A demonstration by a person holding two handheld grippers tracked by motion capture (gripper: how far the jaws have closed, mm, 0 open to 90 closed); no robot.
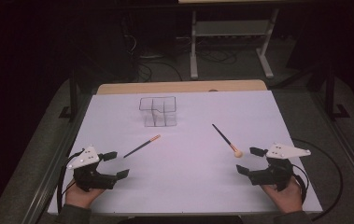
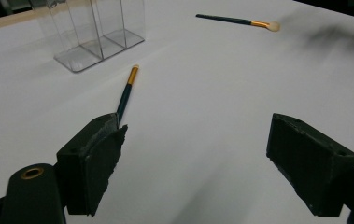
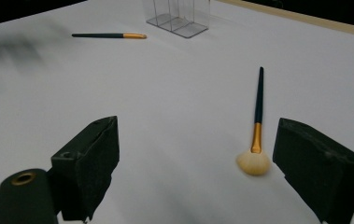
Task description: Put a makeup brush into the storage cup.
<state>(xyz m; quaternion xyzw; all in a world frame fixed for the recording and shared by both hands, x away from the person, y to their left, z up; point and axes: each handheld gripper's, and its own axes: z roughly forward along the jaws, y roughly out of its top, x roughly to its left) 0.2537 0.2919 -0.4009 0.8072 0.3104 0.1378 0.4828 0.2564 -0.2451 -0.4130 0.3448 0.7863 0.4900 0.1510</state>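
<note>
Though near the fluffy brush (image 3: pixel 254 140), clear organizer (image 1: pixel 159 111) well apart

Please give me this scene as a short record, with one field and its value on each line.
surface: white table
container: clear divided organizer, upright, far middle
brush 1: thin brush, lying flat near left tool
brush 2: fluffy-tipped brush, lying flat near right tool
left tool: open, holding nothing
right tool: open, holding nothing
contact: neither tool touches a brush
</note>
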